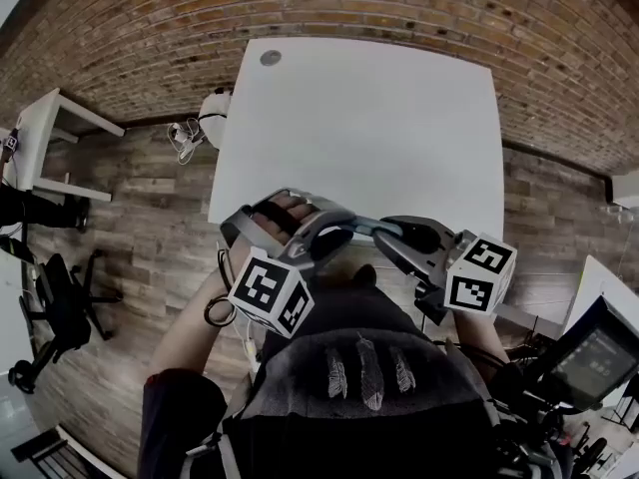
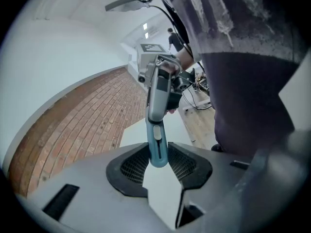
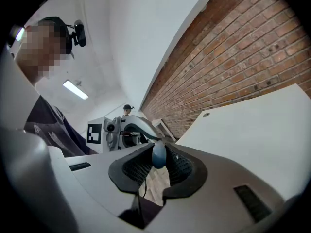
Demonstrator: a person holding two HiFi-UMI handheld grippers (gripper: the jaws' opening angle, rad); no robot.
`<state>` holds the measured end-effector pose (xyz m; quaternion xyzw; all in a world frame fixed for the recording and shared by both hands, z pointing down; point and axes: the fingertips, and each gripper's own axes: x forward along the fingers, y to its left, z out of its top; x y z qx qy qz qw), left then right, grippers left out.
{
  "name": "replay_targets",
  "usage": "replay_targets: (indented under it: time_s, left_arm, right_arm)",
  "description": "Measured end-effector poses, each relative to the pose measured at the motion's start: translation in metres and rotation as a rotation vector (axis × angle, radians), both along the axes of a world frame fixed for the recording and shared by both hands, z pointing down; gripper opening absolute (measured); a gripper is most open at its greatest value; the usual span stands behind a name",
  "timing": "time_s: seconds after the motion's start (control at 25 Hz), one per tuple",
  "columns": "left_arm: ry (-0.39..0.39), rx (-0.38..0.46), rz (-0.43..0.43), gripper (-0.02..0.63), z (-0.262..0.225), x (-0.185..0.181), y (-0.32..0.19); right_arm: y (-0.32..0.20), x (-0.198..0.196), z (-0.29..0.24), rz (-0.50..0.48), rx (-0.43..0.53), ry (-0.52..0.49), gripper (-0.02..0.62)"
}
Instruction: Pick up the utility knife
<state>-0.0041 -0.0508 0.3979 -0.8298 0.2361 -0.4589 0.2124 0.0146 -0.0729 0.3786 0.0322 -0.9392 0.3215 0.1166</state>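
Across the far side of the room runs a brick wall (image 1: 300, 8), with a wooden floor (image 1: 150, 218) below it and a white bench (image 1: 369, 118) standing out from it, its top bare apart from a small round grommet (image 1: 271, 58).

At the near edge of the bench the person holds both grippers close to the torso, turned tip to tip. The left gripper (image 1: 332, 239) and the right gripper (image 1: 396, 238) each carry a marker cube and share one load, the utility knife (image 1: 361, 228). It hangs in the air between them, clear of the bench top.

The left gripper view shows its jaws narrowed onto the knife's blue end, where a pale slider sits. The grey body runs away towards the other gripper. In the right gripper view the jaws close on a rounded bluish end seen nearly end-on. So the pickup looks done, the knife being carried at both ends.

No blade shows in any view, so I cannot say whether it is out.

The knife probably handles as light and stiff, with a smooth, somewhat slippery casing. The flat flanks of the body seem the safest hold. Pads pressing on the slider might push it along, so a grip just clear of it would likely be steadier.
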Motion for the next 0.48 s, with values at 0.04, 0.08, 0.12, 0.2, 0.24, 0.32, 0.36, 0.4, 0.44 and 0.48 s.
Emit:
replay_targets:
  time_s: [0.04,0.08,0.12,0.2,0.24,0.32,0.36,0.4,0.44,0.48]
  left_arm:
    - [0.006,-0.001,0.000,0.118,-0.001,-0.006,0.004]
    - [0.013,0.003,-0.001,0.118,-0.002,-0.013,0.006]
    - [0.025,0.008,-0.005,0.118,-0.003,-0.020,0.008]
    - [0.058,0.021,-0.021,0.118,-0.004,-0.036,0.010]
    - [0.076,0.033,-0.032,0.118,-0.005,-0.045,0.010]
    - [0.105,0.072,-0.055,0.120,-0.008,-0.065,0.009]
    - [0.122,0.094,-0.068,0.120,-0.010,-0.075,0.008]
    - [0.147,0.112,-0.085,0.120,-0.013,-0.085,0.007]
    - [0.184,0.127,-0.106,0.120,-0.018,-0.096,0.006]
    - [0.229,0.139,-0.132,0.120,-0.022,-0.107,0.005]
  right_arm:
    - [0.003,-0.007,-0.001,-0.011,0.008,0.009,0.069]
    - [0.006,-0.014,-0.002,-0.020,0.017,0.018,0.069]
    - [0.007,-0.021,-0.003,-0.026,0.026,0.027,0.069]
    - [0.009,-0.037,-0.006,-0.024,0.039,0.038,0.069]
    - [0.010,-0.046,-0.008,-0.015,0.043,0.039,0.069]
    - [0.010,-0.066,-0.011,0.011,0.050,0.036,0.069]
    - [0.010,-0.075,-0.013,0.026,0.053,0.032,0.069]
    - [0.010,-0.084,-0.016,0.042,0.052,0.025,0.069]
    - [0.009,-0.092,-0.019,0.058,0.047,0.015,0.069]
    - [0.007,-0.099,-0.022,0.074,0.039,0.006,0.069]
